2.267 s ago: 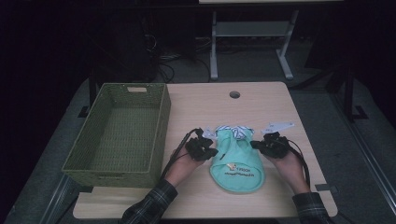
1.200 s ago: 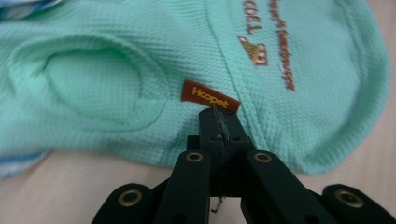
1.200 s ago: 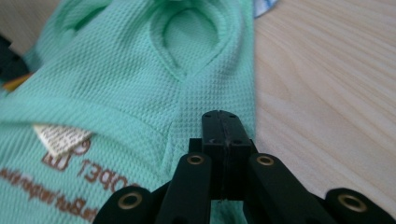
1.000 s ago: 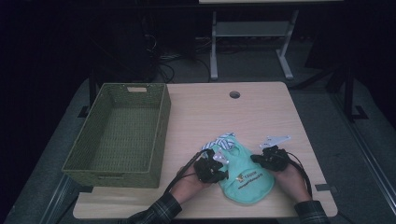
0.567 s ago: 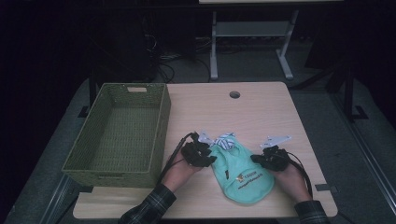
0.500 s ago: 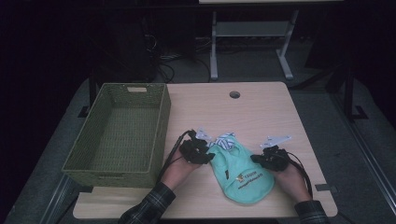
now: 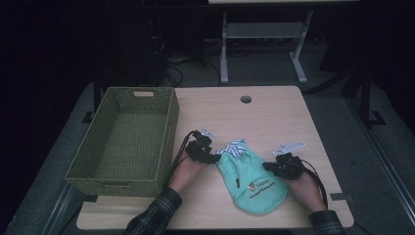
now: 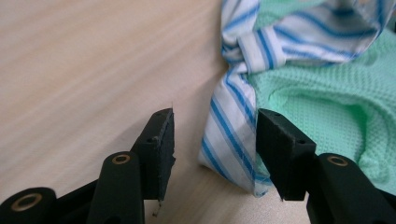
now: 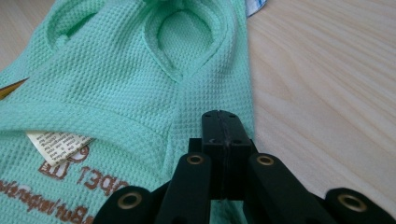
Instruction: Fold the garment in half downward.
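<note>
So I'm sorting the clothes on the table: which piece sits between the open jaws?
The blue-and-white striped cloth. It lies between the left gripper jaws, which have just been opening. The plain green top lies beside it.

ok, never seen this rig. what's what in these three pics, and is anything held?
No robot: a person holds a two-jawed claw in each hand. The high view looks down on the table; the other two pictures come from cameras riding on each claw, looking along its black jaws.

On the table: a woven green basket and a mint-green garment with a blue-striped cloth at its top.

The left claw has just been opening; its jaws stand apart around the striped cloth's edge, not clamping it. The right claw is shut, apparently pinching the mint garment's edge.
</note>
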A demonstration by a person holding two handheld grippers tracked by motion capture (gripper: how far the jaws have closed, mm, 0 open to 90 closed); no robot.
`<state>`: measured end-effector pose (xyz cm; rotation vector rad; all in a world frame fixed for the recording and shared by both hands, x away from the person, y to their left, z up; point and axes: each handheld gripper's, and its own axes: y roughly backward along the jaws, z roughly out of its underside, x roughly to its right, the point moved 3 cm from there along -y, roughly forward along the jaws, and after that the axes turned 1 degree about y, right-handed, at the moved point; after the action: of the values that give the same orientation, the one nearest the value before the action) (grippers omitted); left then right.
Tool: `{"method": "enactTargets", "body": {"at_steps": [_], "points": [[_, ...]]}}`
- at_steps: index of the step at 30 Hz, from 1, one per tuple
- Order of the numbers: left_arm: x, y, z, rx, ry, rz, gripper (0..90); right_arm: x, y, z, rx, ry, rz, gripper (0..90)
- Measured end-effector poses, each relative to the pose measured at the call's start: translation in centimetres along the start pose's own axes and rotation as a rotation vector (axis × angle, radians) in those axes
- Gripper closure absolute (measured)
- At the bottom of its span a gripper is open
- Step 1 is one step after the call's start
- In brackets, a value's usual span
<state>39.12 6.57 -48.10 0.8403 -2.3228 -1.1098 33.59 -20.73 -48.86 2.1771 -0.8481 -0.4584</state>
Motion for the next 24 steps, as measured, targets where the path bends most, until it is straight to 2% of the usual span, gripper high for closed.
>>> {"method": "enactTargets", "body": {"at_steps": [1, 4, 7, 13, 20, 24], "points": [[0.1, -0.1, 0.0, 0.009, -0.013, -0.009, 46.4, 0.0, 0.0, 0.0, 0.000, 0.000, 0.000, 89.3], [0.4, -0.1, -0.1, -0.005, -0.055, -0.033, 49.8, 0.0, 0.0, 0.0, 0.000, 0.002, 0.001, 89.3], [0.7, -0.1, -0.1, -0.014, -0.085, -0.042, 57.2, 0.0, 0.0, 0.0, 0.000, 0.003, 0.002, 89.3], [1.5, -0.2, -0.1, -0.019, -0.104, -0.007, 79.4, -0.1, 0.0, 0.0, -0.002, 0.008, 0.007, 89.3], [1.5, -0.1, -0.1, -0.019, -0.107, 0.001, 83.2, -0.1, 0.2, -0.1, -0.014, 0.009, 0.011, 89.5], [1.5, 0.3, -0.3, 0.004, -0.105, -0.001, 83.3, -0.5, 1.0, -0.7, 0.033, 0.003, 0.000, 89.6]]}}
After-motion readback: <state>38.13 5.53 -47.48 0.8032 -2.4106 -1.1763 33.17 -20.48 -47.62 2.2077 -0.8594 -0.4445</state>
